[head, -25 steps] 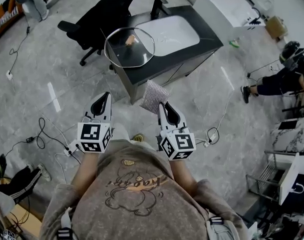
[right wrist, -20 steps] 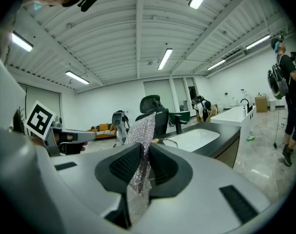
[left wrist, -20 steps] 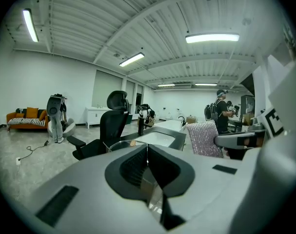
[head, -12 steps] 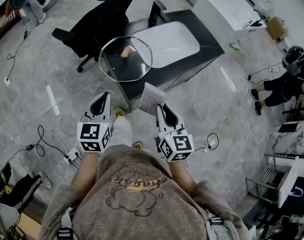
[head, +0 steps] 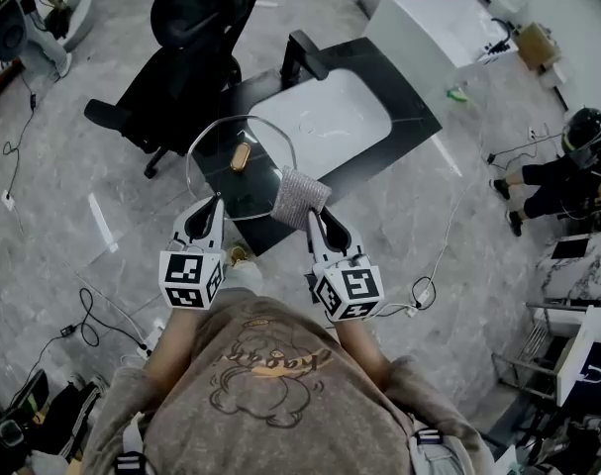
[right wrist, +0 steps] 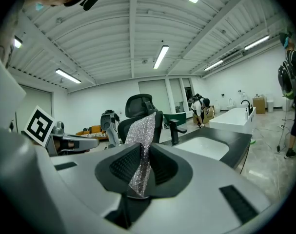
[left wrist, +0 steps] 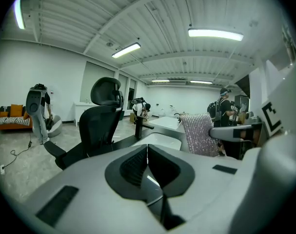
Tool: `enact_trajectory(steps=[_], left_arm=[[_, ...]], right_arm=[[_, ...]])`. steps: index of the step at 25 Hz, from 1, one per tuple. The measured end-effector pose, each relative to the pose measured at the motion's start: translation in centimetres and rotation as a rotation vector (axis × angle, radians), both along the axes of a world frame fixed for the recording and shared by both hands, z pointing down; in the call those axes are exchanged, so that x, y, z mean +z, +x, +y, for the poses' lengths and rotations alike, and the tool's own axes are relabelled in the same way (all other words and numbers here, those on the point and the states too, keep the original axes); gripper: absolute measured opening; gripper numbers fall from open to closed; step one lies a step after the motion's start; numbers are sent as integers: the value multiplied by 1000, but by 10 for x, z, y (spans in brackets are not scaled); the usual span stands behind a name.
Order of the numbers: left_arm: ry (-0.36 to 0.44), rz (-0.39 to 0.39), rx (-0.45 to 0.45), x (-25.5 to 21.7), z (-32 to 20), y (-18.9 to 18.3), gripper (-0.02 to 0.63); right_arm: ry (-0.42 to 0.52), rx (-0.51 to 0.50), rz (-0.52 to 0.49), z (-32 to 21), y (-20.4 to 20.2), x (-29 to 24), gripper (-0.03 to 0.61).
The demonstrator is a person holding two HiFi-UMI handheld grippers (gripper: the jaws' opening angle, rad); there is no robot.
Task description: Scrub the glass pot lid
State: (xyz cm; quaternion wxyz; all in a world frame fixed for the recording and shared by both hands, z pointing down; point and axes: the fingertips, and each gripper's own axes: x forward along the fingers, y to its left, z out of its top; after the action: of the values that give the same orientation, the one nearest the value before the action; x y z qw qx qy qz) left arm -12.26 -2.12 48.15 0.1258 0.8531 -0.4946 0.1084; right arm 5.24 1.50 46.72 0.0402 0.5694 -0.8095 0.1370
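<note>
The round glass pot lid (head: 265,181) with a wooden knob (head: 241,156) lies on the left end of the black counter (head: 379,151). My left gripper (head: 209,206) is shut with nothing between its jaws, and in the head view its tip overlaps the lid's near rim. I cannot tell whether it touches the lid. The left gripper view shows the same gripper (left wrist: 148,155) level and facing the counter, with no lid in sight. My right gripper (head: 317,216) is shut on a silver scrubbing cloth (head: 300,198), which stands up from the jaws (right wrist: 140,145) beside the lid's right rim.
A white sink basin (head: 330,117) with a black faucet (head: 302,52) is set in the counter. A black office chair (head: 186,43) stands at the counter's left. A white unit (head: 429,23) is behind, cables (head: 102,310) lie on the floor, and a person (head: 567,171) sits at far right.
The counter and lid have come closer and now lie just ahead of both grippers. The grippers keep their pose, the right one still shut on the cloth.
</note>
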Motion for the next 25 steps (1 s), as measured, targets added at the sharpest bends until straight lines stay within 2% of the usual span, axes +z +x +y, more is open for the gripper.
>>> enact_trajectory(steps=[6,13,14,15,16,21,25], left_arm=[[-11,-24,44,-5,-54,2,17],[-47,-20,55,-10,-86,8,20],[-52,-15,51,-10,-90,9,75],[-53,-11,44,-10,-94,10,172],[-54,-15,35,-9,-98,11,218],[-99,-66,7,4,-111,17,218],[-151,-133,20,35,-121,25,218]], right_arm=[[23,33,8,-56,-4,-18,75],[3,23,-3,-91,-1,-16,75],[1,16,-4,-96,0,-15,75],[-2,7,-4,-101,1,-14,75],[-6,-4,-4,-106,1,-13,75],[-13,-55,2,-126,6,-12,75],[-14,-68,3,-141,18,-10,75]])
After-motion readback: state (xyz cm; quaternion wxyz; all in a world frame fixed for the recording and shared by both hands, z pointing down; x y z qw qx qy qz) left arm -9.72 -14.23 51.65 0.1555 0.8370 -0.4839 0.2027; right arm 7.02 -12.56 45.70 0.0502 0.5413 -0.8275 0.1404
